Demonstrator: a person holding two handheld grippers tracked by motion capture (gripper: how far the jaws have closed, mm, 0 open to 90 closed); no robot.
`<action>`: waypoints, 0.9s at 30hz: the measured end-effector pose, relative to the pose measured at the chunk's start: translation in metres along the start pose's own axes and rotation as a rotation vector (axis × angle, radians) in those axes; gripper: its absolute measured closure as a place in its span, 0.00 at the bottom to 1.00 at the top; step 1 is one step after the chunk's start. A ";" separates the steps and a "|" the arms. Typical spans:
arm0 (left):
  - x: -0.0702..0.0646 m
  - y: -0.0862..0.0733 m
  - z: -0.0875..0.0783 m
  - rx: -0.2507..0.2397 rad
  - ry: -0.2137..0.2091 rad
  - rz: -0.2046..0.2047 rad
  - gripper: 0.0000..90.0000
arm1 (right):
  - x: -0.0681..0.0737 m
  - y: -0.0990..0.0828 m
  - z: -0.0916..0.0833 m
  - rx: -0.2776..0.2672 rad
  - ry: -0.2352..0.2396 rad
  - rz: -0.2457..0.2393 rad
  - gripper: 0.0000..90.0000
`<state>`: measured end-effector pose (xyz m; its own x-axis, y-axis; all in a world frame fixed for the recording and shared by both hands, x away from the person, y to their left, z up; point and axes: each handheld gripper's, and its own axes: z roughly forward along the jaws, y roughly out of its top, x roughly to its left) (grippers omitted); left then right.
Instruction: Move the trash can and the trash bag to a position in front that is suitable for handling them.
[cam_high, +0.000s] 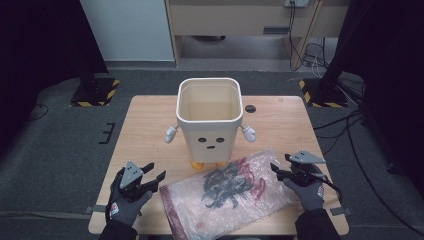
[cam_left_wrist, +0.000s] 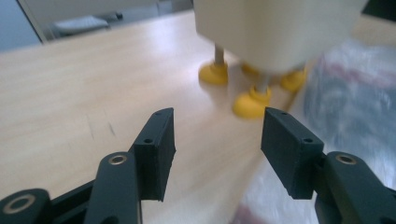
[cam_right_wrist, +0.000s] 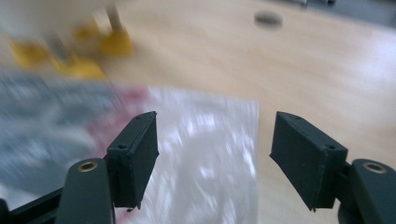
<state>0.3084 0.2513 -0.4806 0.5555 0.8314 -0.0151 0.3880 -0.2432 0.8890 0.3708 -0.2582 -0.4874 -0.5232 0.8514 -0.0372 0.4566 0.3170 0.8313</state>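
Clear plastic bag (cam_high: 227, 192), dark and red print, flat on surface (cam_high: 150, 130) between grippers. Left gripper (cam_high: 152, 176) just left, right gripper (cam_high: 275, 169) at right corner; both jaws apart, empty.

We are in a lab or studio: a lone wooden table (cam_high: 150, 125) on grey carpet, black curtains (cam_high: 45, 35), hazard-striped stand bases (cam_high: 95, 92), loose cables (cam_high: 310, 52).

A bin (cam_high: 210, 117) stands mid-table (cam_high: 145, 130). A plastic bag (cam_high: 227, 192) lies before it. The left gripper (cam_high: 152, 172) and right gripper (cam_high: 280, 167) flank the bag.
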 end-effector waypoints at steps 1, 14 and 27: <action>-0.001 -0.003 0.000 0.013 -0.010 -0.008 0.48 | -0.002 -0.004 0.003 0.020 -0.004 0.009 0.35; -0.006 -0.032 0.018 0.210 -0.019 0.021 0.54 | -0.014 -0.039 0.012 0.163 -0.002 0.008 0.61; -0.018 -0.030 0.037 0.308 -0.015 0.172 0.77 | -0.009 -0.045 0.004 0.192 -0.015 -0.026 0.88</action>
<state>0.3140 0.2252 -0.5241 0.6421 0.7580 0.1144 0.4898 -0.5204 0.6995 0.3584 -0.2783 -0.5265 -0.5262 0.8477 -0.0671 0.5730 0.4118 0.7086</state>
